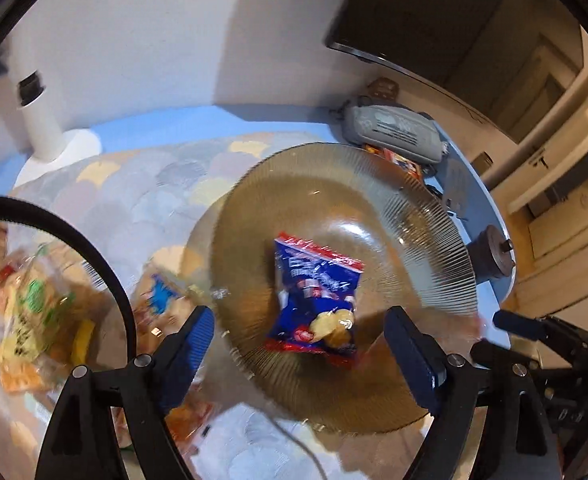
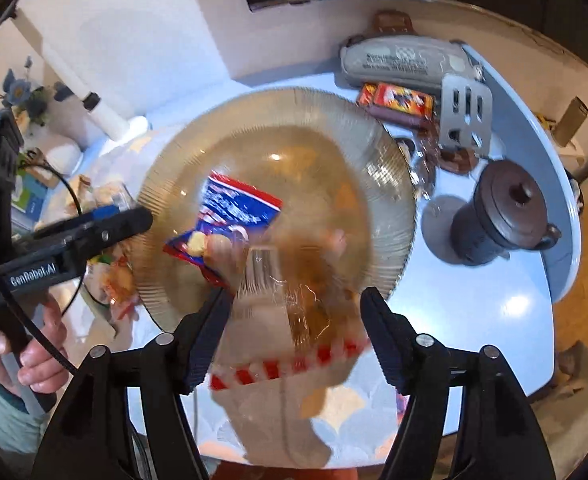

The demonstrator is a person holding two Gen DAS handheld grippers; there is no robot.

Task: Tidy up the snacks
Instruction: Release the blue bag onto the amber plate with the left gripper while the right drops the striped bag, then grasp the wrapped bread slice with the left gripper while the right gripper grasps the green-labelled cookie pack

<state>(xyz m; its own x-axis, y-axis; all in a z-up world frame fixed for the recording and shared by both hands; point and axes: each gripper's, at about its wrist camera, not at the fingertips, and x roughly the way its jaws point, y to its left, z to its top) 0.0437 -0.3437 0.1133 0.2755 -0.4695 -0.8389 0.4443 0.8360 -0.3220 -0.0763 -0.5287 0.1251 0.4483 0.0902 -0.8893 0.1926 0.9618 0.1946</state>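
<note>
a: so where is the blue chip packet [image 1: 316,300]?
b: lying flat in the amber ribbed glass plate [image 1: 434,240] on the tabletop [image 2: 474,300], free of both claws.
a: the left claw [image 1: 298,354]?
b: spread wide above the plate, nothing between its pads.
a: and the right claw [image 2: 294,340]?
b: spread too; a blurred clear packet with red-white edge [image 2: 289,344] sits between its fingers, grip unclear.

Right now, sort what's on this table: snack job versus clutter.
Job: blue snack packet; amber glass plate; clear red-striped packet; loose snack packets.
Clutter: grey pouch; dark lidded pot; grey slotted stand.
</note>
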